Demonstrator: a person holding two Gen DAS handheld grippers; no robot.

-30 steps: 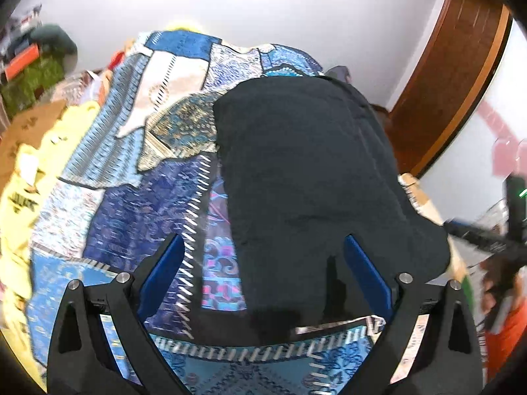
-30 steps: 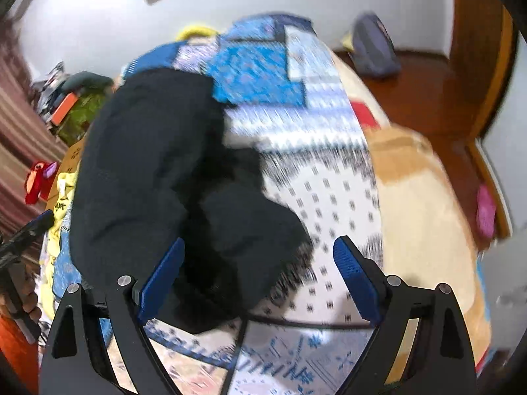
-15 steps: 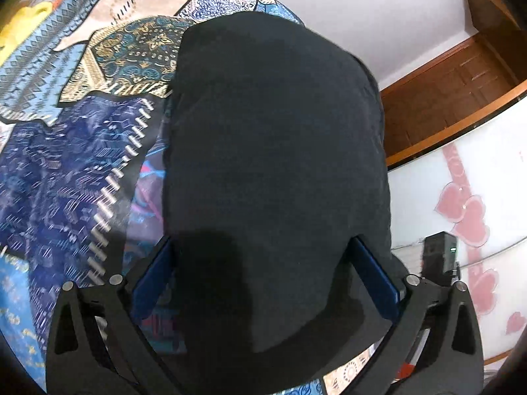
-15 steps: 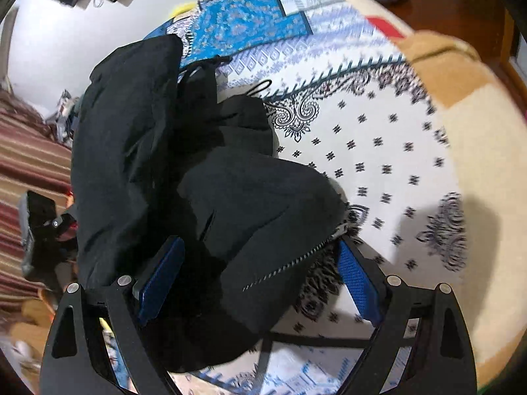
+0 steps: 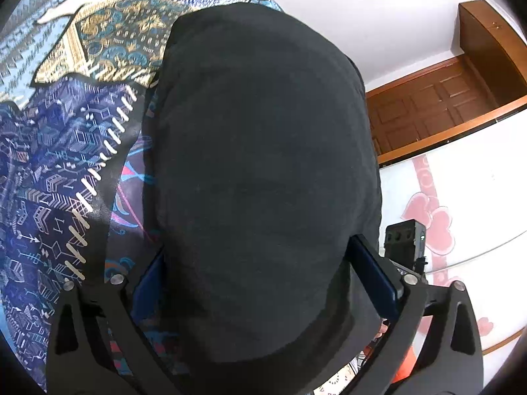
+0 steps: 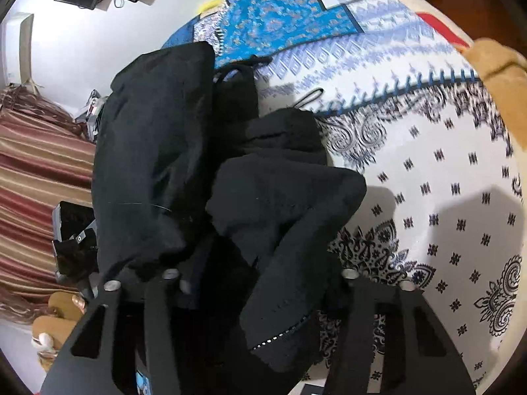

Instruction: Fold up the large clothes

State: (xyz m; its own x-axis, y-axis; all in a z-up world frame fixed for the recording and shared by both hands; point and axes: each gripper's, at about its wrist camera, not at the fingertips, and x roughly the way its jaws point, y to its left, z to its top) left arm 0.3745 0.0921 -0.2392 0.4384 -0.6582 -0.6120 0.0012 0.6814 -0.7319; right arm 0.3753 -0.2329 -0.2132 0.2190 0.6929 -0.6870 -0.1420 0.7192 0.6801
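A large black garment (image 5: 260, 164) lies on the patterned bedspread (image 5: 66, 164). In the left wrist view it fills the middle, and its near edge bulges between the blue pads of my left gripper (image 5: 260, 276), whose jaws stand wide apart around the cloth. In the right wrist view the same black garment (image 6: 158, 151) is bunched, with a folded flap (image 6: 283, 217) lying over my right gripper (image 6: 260, 283). The cloth hides the right fingertips, so their state is unclear.
The bedspread (image 6: 444, 181) spreads white and blue to the right. A wooden door (image 5: 438, 112) and a white wall stand beyond the bed. The other gripper's body (image 5: 406, 242) shows at the right. Striped fabric (image 6: 36, 177) lies at the left.
Both grippers moved in and down onto the black garment. Its near edge now sits between the left pads. Cloth now covers the right gripper's fingers, which were open and clear before.
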